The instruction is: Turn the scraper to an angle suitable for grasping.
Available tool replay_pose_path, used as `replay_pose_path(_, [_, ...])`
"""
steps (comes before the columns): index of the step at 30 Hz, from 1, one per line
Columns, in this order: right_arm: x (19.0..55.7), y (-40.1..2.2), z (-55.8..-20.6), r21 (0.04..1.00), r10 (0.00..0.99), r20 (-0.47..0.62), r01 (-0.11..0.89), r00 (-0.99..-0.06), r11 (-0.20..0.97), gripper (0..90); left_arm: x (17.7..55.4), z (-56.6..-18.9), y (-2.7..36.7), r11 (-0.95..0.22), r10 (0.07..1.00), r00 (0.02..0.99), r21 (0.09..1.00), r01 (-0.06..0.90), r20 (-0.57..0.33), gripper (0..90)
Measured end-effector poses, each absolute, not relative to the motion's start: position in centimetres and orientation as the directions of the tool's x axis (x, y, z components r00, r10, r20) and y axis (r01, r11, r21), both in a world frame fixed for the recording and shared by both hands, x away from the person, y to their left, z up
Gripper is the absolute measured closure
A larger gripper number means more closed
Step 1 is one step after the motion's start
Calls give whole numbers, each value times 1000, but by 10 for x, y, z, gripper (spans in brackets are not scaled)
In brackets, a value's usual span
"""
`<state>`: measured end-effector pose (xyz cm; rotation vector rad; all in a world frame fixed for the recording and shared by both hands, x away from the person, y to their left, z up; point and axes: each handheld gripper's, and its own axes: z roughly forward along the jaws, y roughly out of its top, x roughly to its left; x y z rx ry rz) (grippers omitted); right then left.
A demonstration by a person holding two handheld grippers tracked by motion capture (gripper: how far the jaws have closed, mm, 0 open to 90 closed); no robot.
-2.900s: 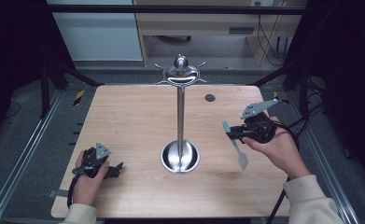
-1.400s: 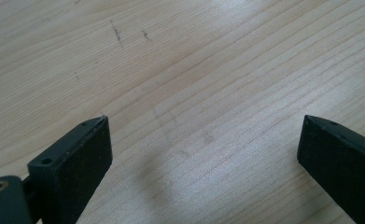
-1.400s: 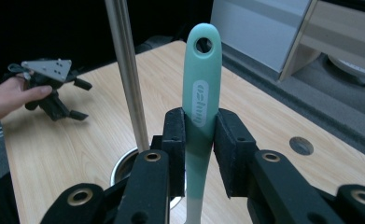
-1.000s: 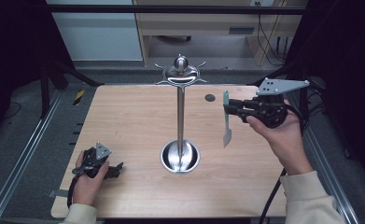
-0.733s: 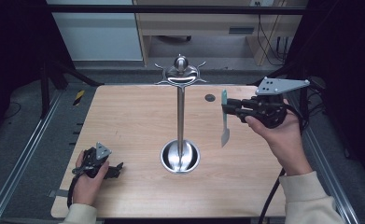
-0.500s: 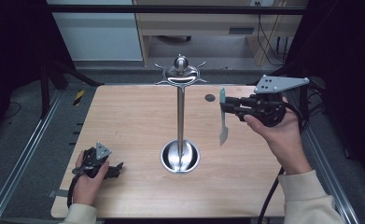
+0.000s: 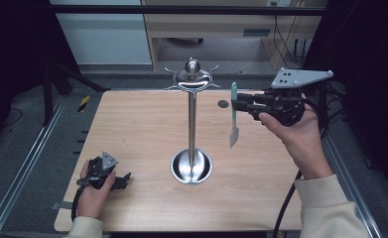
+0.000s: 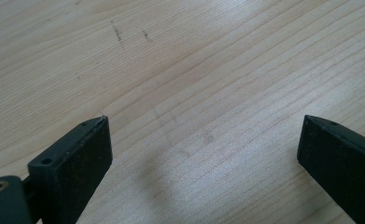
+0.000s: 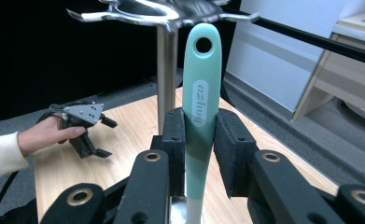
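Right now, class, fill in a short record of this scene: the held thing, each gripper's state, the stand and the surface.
Held thing: mint-green plastic-handled utensil, upright, hanging hole at top
Right gripper: shut on the utensil's handle, raised beside the stand's top
Left gripper: open, nothing between its jaws, low at the table's near left
Stand: polished metal hook stand, round base, hooks at top
Surface: light wooden table
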<state>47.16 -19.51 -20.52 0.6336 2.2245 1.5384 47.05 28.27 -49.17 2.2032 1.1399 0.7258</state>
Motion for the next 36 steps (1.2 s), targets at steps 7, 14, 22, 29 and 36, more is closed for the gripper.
replay_pose_path(7, [470, -184, -202, 932, 532, -52, 150, -845, 330, 746, 471, -491, 283, -489, 843, 496, 680, 546, 209, 29])
replay_pose_path(14, [471, -178, -201, 932, 520, -48, 149, -853, 330, 746, 470, -491, 283, -489, 843, 495, 681, 546, 209, 29])
replay_pose_path(22, [472, -181, -201, 935, 516, -36, 153, -856, 320, 746, 470, -491, 283, -489, 843, 496, 681, 546, 208, 29])
replay_pose_path(29, [472, -180, -201, 933, 512, -33, 158, -858, 325, 746, 470, -491, 282, -488, 844, 495, 682, 545, 209, 29])
replay_pose_path(36, [473, -179, -200, 931, 512, -31, 162, -858, 328, 746, 470, -491, 282, -489, 843, 496, 681, 545, 208, 29])
